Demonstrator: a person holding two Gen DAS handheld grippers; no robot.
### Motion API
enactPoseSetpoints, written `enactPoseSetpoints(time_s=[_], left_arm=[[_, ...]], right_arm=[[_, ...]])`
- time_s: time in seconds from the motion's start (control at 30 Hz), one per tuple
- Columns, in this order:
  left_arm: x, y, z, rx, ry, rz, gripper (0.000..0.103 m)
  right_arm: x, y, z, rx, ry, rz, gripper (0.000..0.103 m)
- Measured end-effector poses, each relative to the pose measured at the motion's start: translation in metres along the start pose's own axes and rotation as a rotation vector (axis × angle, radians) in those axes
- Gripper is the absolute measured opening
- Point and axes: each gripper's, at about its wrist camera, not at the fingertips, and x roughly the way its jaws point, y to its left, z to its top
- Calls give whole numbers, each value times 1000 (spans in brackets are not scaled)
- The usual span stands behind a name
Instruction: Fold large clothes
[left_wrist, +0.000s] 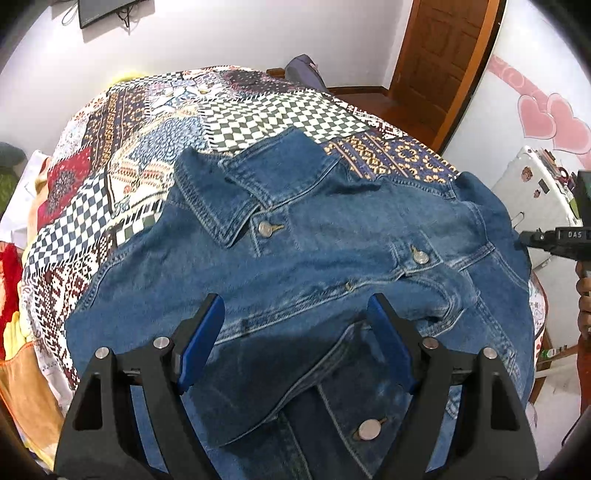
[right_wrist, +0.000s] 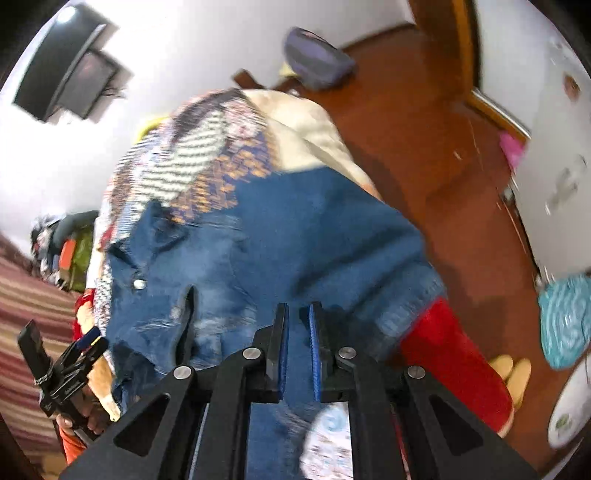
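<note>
Patterned bedspread (left_wrist: 155, 155), denim jacket (left_wrist: 295, 258) spread flat

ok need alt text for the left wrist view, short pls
A blue denim jacket lies spread, collar and metal buttons up, on a patchwork bedspread, seen past the open left gripper with nothing between its blue pads. Behind stand a white wall and a wooden door.

Jacket (left_wrist: 314, 258) spread on the bed (left_wrist: 155, 155), collar toward the far end, left claw (left_wrist: 295, 343) above its near hem, door (left_wrist: 436, 55) far right, right claw (right_wrist: 299, 347) seemingly at the jacket's edge.
</note>
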Motion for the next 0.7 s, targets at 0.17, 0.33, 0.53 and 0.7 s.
enactPoseSetpoints(time_s=[0.17,0.33,0.53,0.7], left_arm=[[8,2,-5,-16,28,-8,80],[15,-2,-6,-33,49,-42,80],[22,-10,-5,-35,67,-49,80],[15,-19,-4,-25,60,-77,80]], right_arm=[[-4,-33,-11,94,26,109,7],[-9,-58,-15,164,46,80,7],[10,-84,-23,220,73,121,7],[6,-81,-25,176,61,110,7]])
